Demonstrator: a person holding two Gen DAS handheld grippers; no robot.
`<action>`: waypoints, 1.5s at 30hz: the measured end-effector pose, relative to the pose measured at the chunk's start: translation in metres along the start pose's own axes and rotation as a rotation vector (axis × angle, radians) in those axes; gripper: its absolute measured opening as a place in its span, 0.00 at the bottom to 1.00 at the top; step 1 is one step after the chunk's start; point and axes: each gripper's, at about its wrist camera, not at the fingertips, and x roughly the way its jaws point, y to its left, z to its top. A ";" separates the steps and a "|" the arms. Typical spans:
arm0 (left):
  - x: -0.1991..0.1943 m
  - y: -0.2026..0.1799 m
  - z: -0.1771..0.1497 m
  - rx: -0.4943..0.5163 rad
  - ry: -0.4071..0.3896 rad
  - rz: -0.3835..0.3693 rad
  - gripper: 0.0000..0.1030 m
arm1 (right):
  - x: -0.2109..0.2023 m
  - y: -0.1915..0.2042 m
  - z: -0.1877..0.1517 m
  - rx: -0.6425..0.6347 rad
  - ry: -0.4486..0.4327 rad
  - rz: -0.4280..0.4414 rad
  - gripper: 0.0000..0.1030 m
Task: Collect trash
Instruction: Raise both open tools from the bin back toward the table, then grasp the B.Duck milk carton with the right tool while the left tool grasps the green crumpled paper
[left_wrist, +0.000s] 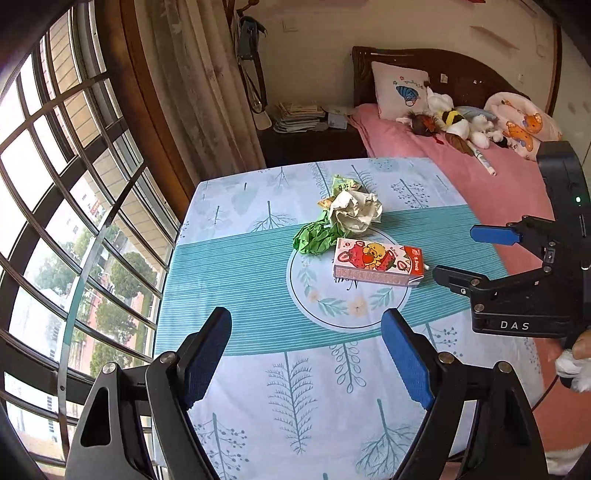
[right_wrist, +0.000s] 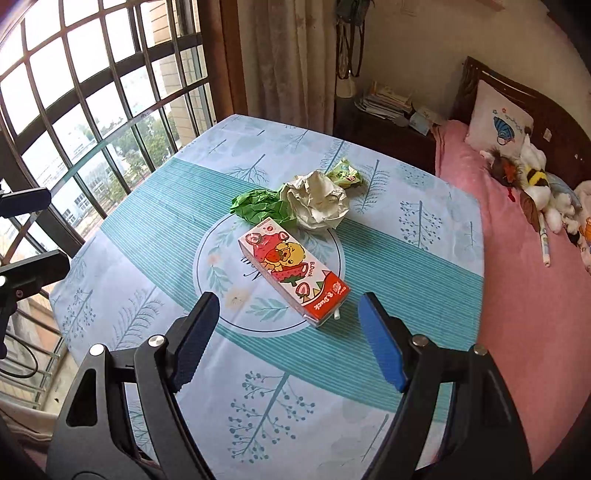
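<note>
Left wrist view: left gripper (left_wrist: 306, 354) hovers over the near part of the table (left_wrist: 236, 280), jaws spread wide, nothing between the blue pads. The trash sits clustered at the table's centre, on and around the printed circle of the cloth: a strawberry drink carton (left_wrist: 378, 263) lies flat, long side toward the camera, with crumpled green paper (left_wrist: 314, 239) touching its far-left corner, a crumpled white paper ball (left_wrist: 356, 211) just behind that, and a small green snack wrapper (left_wrist: 343, 183) beyond the ball toward the far edge. The right gripper (left_wrist: 452, 254) enters from the table's right edge, jaws apart and empty, its lower finger tip just beside the carton's right end (contact cannot be judged). A hand (left_wrist: 580, 356) shows at the right border behind it. A bed with pink cover (left_wrist: 461, 166) runs along the right edge of the table; a barred window (left_wrist: 55, 184) is on the left. Right wrist view: right gripper (right_wrist: 288, 332) is wide open, empty, with the carton (right_wrist: 293, 271) lying diagonally just ahead, its red end and straw nearest the gap between the fingers. Green paper (right_wrist: 258, 206) and white paper ball (right_wrist: 316, 201) touch each other behind the carton's far end; the snack wrapper (right_wrist: 345, 173) lies beyond the ball. The left gripper (right_wrist: 27, 236) shows at the left border, off the table's left edge, jaws apart.
</note>
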 end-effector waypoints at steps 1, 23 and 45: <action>0.012 -0.003 0.006 -0.009 0.015 0.010 0.83 | 0.014 -0.006 0.005 -0.020 0.014 0.018 0.73; 0.167 -0.012 0.056 -0.014 0.204 0.102 0.83 | 0.163 -0.010 0.004 -0.241 0.183 0.257 0.53; 0.292 -0.032 0.105 0.201 0.313 0.005 0.83 | 0.137 -0.128 -0.025 0.287 0.121 0.173 0.50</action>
